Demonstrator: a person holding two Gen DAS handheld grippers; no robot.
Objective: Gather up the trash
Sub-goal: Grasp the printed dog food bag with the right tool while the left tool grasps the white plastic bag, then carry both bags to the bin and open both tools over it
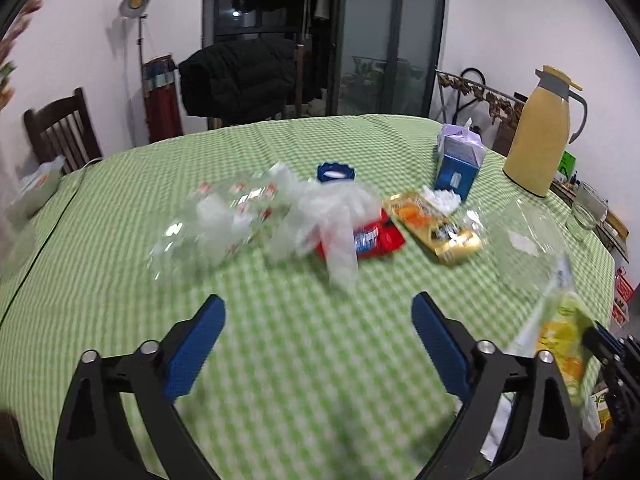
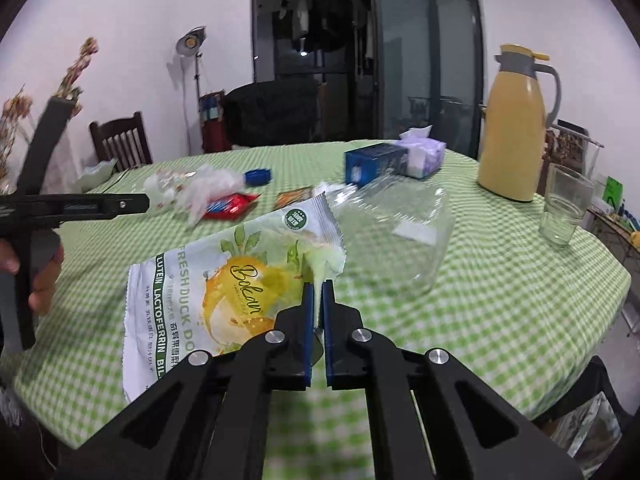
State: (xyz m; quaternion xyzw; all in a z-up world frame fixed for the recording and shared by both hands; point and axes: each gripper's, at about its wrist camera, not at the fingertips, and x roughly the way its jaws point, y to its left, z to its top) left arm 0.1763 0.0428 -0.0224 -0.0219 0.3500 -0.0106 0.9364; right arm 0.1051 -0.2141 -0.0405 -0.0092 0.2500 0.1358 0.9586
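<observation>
- My right tool (image 2: 318, 286) is pressed together on one edge of a white and yellow snack bag (image 2: 208, 292); the bag hangs off the pinch to the left, raised above the table (image 2: 500, 292).
- My left tool (image 1: 318, 312) is spread wide, nothing between its blue fingers (image 1: 196, 344), and it hovers over bare green checked cloth on the near part of the table (image 1: 280, 360).
- In the left wrist view the same snack bag (image 1: 564, 336) shows at the right edge, blurred, beside the black frame of the right tool.
- In the right wrist view my left hand (image 2: 44, 276) grips the left tool's handle at the left edge.
- Just beyond the pinched bag lies a clear plastic bag (image 2: 400, 232), crumpled, flat on the table.
- Mid-table, left wrist view: a heap of clear and white plastic wrap (image 1: 280, 216) overlaps a red wrapper (image 1: 372, 240). A gold wrapper (image 1: 436, 224) lies just right of the red one.
- A blue lid (image 1: 336, 172) sits behind the heap.
- A small white crumpled scrap (image 1: 444, 200) rests against the foot of a blue carton (image 1: 458, 168).
- A purple tissue pack (image 2: 424, 152) lies touching the carton's far side.
- On the right side of the table stands a drinking glass (image 2: 564, 208), upright, near the edge.
- A yellow jug (image 2: 516, 128) with a grey handle stands behind the glass.
- Beyond the table: a dark wooden chair (image 2: 120, 140), a floor lamp (image 2: 192, 44) and a dark glass door (image 2: 424, 60).
</observation>
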